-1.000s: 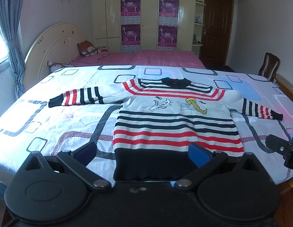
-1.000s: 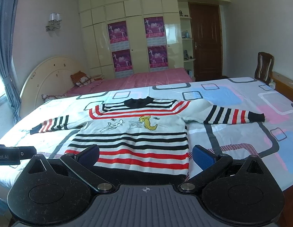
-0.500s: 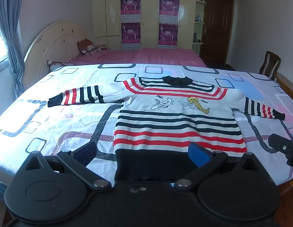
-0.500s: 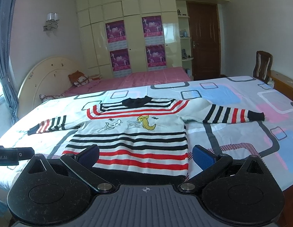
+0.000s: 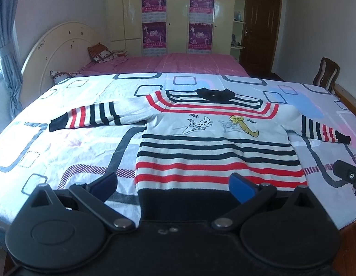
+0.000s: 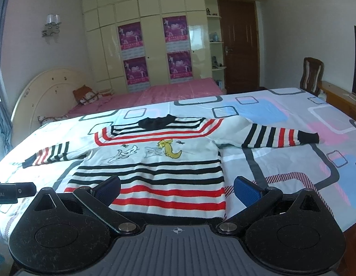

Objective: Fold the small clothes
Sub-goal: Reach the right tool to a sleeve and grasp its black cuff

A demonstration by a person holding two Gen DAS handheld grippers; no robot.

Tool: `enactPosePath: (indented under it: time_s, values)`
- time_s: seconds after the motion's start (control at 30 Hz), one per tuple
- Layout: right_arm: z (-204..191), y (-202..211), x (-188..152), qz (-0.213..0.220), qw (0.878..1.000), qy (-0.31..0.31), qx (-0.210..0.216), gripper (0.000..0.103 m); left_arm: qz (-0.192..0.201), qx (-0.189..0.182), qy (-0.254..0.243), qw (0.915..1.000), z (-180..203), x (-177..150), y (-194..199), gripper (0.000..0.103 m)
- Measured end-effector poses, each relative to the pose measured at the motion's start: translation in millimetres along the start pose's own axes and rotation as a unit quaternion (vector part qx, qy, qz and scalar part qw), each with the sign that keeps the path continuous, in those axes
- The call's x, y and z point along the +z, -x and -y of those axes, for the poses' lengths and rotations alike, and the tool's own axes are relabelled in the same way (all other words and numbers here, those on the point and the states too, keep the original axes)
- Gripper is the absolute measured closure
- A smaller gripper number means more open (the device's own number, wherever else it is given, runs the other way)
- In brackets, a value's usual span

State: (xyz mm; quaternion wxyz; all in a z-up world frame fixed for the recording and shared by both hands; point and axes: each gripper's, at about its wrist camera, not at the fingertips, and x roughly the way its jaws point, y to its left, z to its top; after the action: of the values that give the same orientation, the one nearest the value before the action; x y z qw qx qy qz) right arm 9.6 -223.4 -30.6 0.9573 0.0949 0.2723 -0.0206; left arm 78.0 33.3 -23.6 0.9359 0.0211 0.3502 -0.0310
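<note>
A small white sweater (image 5: 214, 147) with red and black stripes, a black collar, a black hem and cartoon animals on the chest lies flat, face up, on the bed, both sleeves spread out sideways. It also shows in the right wrist view (image 6: 155, 161). My left gripper (image 5: 173, 185) is open and empty, hovering just before the black hem. My right gripper (image 6: 178, 187) is open and empty, over the sweater's lower right part. Each gripper's tip shows at the edge of the other's view.
The bed sheet (image 5: 70, 151) has a pattern of rounded squares. A second bed with a pink cover (image 5: 168, 65) and cushions stands behind. A wooden chair (image 5: 325, 72) is at the right, a wardrobe and a dark door at the back.
Both grippers have drifted slightly; the sweater sits a little differently in each view. Nothing was grasped and the sweater has not moved on the bed.
</note>
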Motion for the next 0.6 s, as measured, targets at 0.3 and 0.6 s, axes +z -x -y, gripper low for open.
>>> enactPosePath:
  time_s: [0.3,0.6]
  values:
    - [-5.1,-40.5,12.2,0.005,0.999,-0.010,-0.040,0.000,-0.011,-0.020,-0.015,0.9996,-15.4,27.9,-52.1,0.000]
    - [-2.2,-79.9,26.2,0.000,0.994,-0.021,-0.104,0.000,-0.011,-0.024,-0.028,0.9993,-32.8,58.0,-105.1,0.000]
